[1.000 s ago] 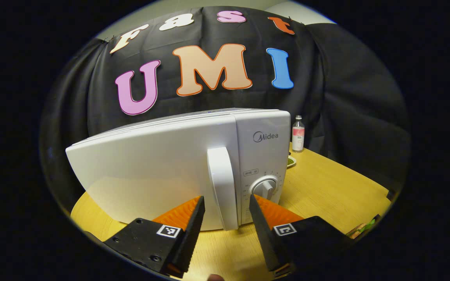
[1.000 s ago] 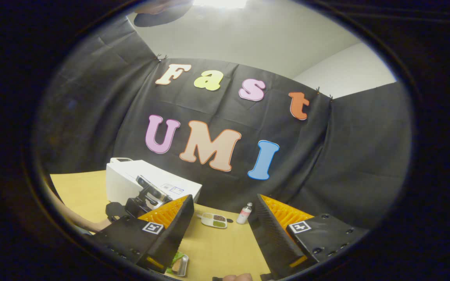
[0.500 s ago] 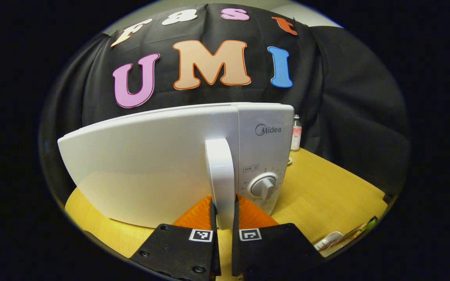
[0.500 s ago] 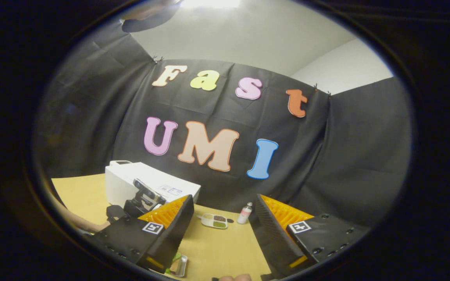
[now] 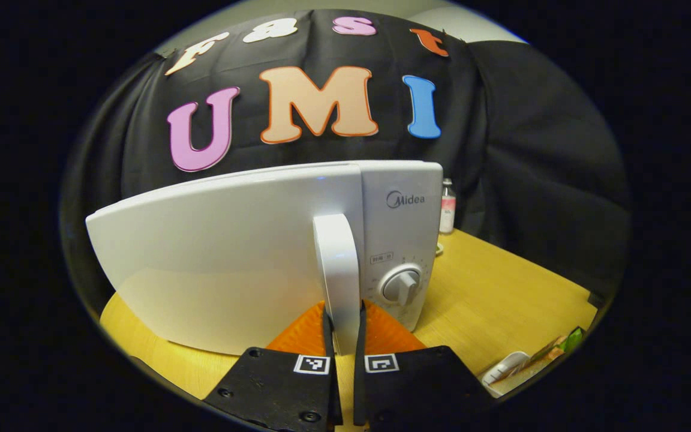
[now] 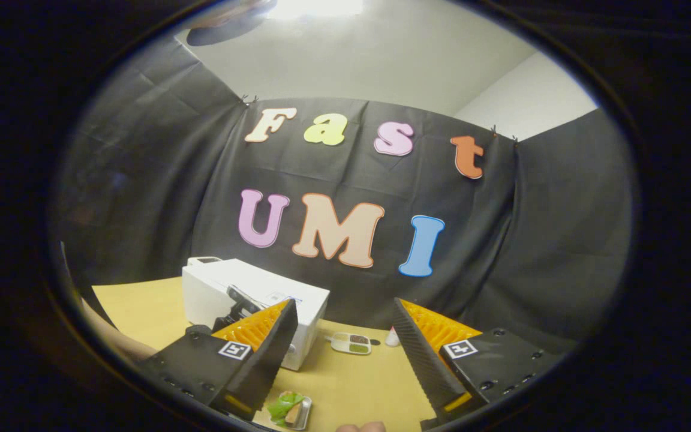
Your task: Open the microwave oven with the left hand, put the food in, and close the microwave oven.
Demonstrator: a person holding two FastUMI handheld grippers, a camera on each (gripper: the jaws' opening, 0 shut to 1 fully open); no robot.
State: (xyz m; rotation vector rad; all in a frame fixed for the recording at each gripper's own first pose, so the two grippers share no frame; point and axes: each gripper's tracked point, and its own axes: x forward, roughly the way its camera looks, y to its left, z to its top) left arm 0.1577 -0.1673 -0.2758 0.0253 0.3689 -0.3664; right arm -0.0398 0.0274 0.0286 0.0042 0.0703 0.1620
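The white microwave [image 5: 231,252] stands close in front in the left gripper view, door closed against its body. My left gripper [image 5: 344,310] is shut on the lower end of the upright door handle [image 5: 336,258], one finger on each side. In the right gripper view the microwave [image 6: 225,291] sits farther off at the left. My right gripper [image 6: 344,302] hangs open above the table with nothing between its fingers. A small metal tray of food [image 6: 290,409] with green and brown pieces lies below it near the front edge; this tray of food [image 5: 513,367] also peeks in at the left gripper view's lower right.
The wooden table [image 5: 501,288] stretches right of the microwave. A small bottle [image 5: 447,207] stands at the back by the cloth wall. A white divided dish [image 6: 351,343] with dark and green fillings lies behind. A person's forearm [image 6: 111,342] reaches in at the left.
My left gripper went from open around the handle to shut on it. The right gripper has shifted, bringing the microwave and the food tray further into its view.
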